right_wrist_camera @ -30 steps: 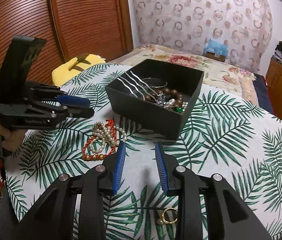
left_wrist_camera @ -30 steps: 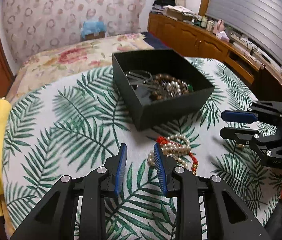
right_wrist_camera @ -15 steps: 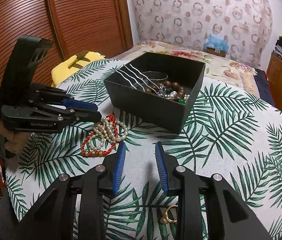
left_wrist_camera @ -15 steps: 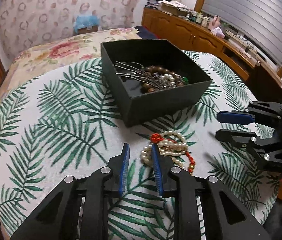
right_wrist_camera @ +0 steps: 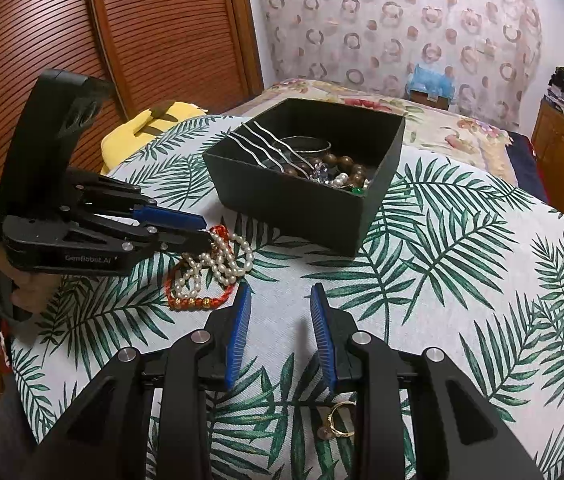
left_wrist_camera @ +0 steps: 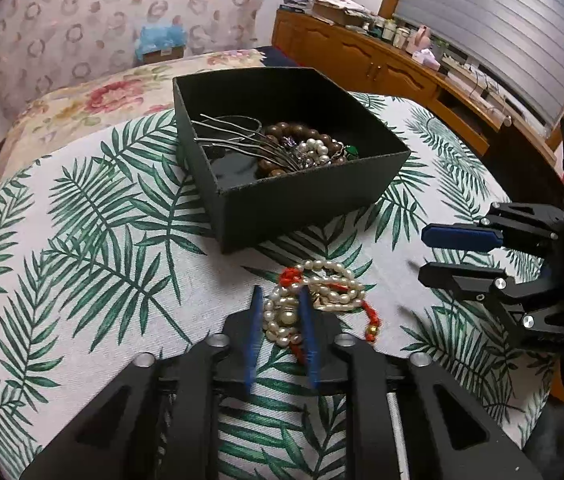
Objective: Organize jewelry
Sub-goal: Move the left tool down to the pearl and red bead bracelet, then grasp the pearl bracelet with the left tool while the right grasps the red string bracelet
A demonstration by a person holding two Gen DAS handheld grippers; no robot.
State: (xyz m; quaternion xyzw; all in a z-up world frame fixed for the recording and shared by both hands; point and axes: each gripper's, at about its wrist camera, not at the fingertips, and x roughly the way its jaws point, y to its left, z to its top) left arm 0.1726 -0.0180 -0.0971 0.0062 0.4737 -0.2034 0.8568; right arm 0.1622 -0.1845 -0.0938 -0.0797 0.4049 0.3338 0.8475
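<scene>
A heap of pearl strands (left_wrist_camera: 314,288) tangled with a red bead bracelet (right_wrist_camera: 198,302) lies on the leaf-print tablecloth in front of a black box (left_wrist_camera: 306,204). The box holds silver hairpins (left_wrist_camera: 234,136), brown beads and pearls. My left gripper (left_wrist_camera: 281,302) is low over the heap, its fingers open and straddling the near end of the pearls; it also shows in the right wrist view (right_wrist_camera: 198,230). My right gripper (right_wrist_camera: 278,300) is open and empty over bare cloth, right of the heap; it also shows in the left wrist view (left_wrist_camera: 422,252). A gold ring (right_wrist_camera: 338,420) lies under the right gripper.
The round table's edge (left_wrist_camera: 22,420) drops off near both grippers. A yellow cushion (right_wrist_camera: 150,128) sits beyond the table's left side. A flowered bed (left_wrist_camera: 102,92) lies behind the box, and a wooden sideboard (left_wrist_camera: 402,76) runs along the right wall.
My left gripper has moved forward and down onto the pearl heap, and its fingers now straddle the near end. The right gripper has barely moved.
</scene>
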